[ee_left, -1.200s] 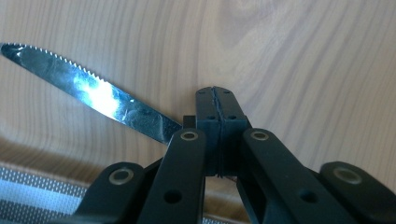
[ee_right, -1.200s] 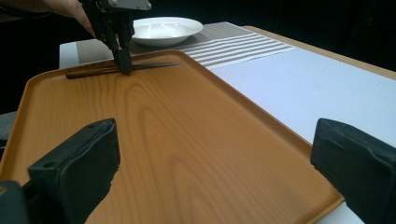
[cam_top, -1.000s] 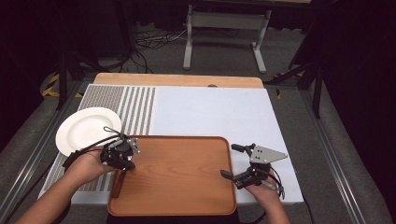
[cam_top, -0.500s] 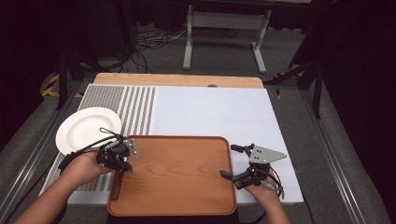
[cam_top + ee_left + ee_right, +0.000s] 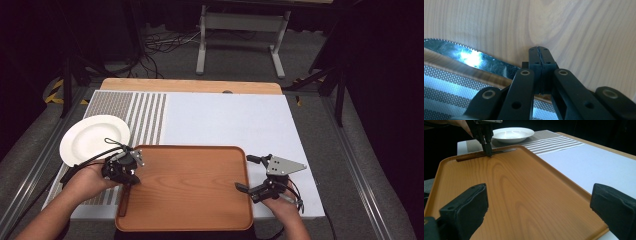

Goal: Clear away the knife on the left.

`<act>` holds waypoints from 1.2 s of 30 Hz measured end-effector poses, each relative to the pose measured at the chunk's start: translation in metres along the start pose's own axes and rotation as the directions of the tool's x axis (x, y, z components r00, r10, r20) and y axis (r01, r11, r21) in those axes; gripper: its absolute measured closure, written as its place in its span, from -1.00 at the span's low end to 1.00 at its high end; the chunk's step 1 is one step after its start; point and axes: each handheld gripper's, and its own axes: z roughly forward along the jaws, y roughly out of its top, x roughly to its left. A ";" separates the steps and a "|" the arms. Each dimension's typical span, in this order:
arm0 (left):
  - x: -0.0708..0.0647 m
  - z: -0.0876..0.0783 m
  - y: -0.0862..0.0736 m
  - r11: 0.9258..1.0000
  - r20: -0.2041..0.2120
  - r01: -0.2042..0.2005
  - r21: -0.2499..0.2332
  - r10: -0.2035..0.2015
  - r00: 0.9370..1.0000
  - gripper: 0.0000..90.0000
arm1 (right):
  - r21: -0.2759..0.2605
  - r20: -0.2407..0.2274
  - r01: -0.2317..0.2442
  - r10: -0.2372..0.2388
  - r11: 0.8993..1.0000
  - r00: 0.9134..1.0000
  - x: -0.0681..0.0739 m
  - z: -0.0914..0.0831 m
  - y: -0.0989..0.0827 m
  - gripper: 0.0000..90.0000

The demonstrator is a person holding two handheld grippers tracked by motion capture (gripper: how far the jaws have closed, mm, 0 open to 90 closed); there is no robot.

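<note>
A round white plate (image 5: 94, 137) sat clear at far left. The left tool (image 5: 131, 183) was clamped tight on a serrated steel knife (image 5: 469, 56) lying along the wooden tray's (image 5: 200, 220) left rim, probably to lift it; the right tool (image 5: 254, 173) gaped empty beside the tray's right edge

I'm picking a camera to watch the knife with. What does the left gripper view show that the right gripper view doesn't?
Left gripper view, not the right: the saw teeth on the knife, and the shut tips of the left tool up close. Right gripper view, not the left: the white plate, the knife's brown handle, the right tool standing open. Both: the knife, the wooden tray, the striped mat.
</note>
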 end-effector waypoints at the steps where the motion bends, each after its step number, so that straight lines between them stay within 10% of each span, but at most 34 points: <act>1: 0.000 -0.001 0.000 1.000 0.002 0.001 -0.008 -0.001 1.000 0.98 | 0.000 0.000 0.000 0.000 1.000 1.000 0.000 0.000 0.000 -0.95; 7: -0.003 -0.012 0.002 0.997 -0.017 -0.002 -0.073 0.001 1.000 0.67 | -0.003 0.007 -0.002 0.002 1.000 1.000 -0.001 -0.001 -0.001 -0.95; 13: -0.008 -0.027 0.000 0.975 -0.080 -0.001 -0.224 -0.017 0.997 -0.21 | -0.012 0.014 0.002 -0.002 1.000 1.000 0.000 -0.002 0.001 -0.95; 18: -0.016 -0.038 -0.007 0.939 -0.150 -0.024 -0.342 -0.029 0.988 -0.65 | -0.010 0.016 0.002 -0.002 1.000 1.000 0.000 -0.001 0.001 -0.95; 25: -0.023 -0.044 -0.023 0.868 -0.189 -0.019 -0.496 -0.086 0.978 -0.88 | -0.031 0.037 0.002 0.000 1.000 0.999 -0.001 -0.005 0.002 -0.95; 31: -0.027 -0.040 -0.048 0.748 -0.172 -0.025 -0.663 -0.120 0.978 -0.96 | -0.048 0.048 -0.002 0.005 0.999 0.999 -0.001 -0.007 0.002 -0.95; 34: -0.028 -0.033 -0.063 0.670 -0.171 -0.027 -0.742 -0.150 0.974 -1.00 | -0.051 0.054 -0.003 0.006 0.999 0.998 -0.001 -0.008 0.002 -0.95; 36: -0.028 -0.025 -0.075 0.603 -0.156 -0.023 -0.798 -0.170 0.973 -1.00 | -0.056 0.058 -0.002 0.006 0.998 0.998 -0.001 -0.008 0.001 -0.95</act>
